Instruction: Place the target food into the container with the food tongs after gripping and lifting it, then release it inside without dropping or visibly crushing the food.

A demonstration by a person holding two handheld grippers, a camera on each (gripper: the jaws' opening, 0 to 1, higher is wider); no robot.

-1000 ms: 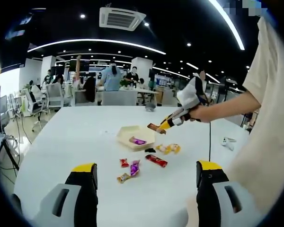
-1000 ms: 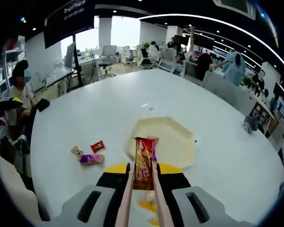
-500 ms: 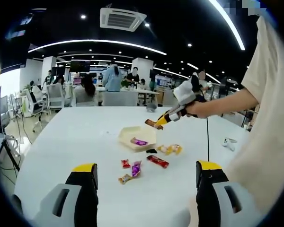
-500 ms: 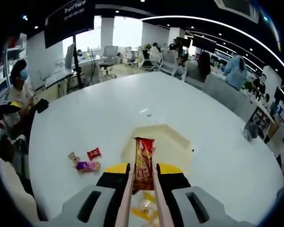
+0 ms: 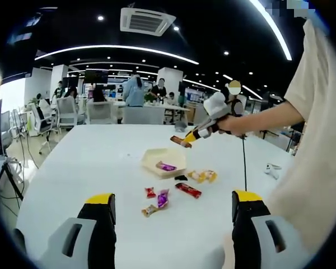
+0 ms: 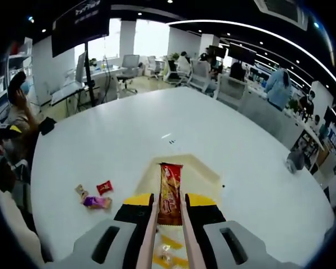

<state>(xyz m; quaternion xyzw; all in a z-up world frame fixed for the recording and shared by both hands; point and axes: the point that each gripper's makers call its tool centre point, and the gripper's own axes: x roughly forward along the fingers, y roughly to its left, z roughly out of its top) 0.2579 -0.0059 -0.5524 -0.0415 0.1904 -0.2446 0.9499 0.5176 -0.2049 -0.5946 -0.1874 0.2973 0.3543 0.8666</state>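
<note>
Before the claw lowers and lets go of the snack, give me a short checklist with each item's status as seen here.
1. Snack packet gripped between the food tongs held in the right claw: ok.
2. Packet looks uncrushed, wrapper flat and straight: ok.
3. Packet lined up over the container: ok in the right gripper view; the left gripper view shows it raised above and a little to the side, so exact alignment cannot tell.
4. Room in the container: ok, one purple candy inside, the rest bare.
5. Left claw open and away from the container: ok.
6. Loose candies on the table outside the drop path: ok.
</note>
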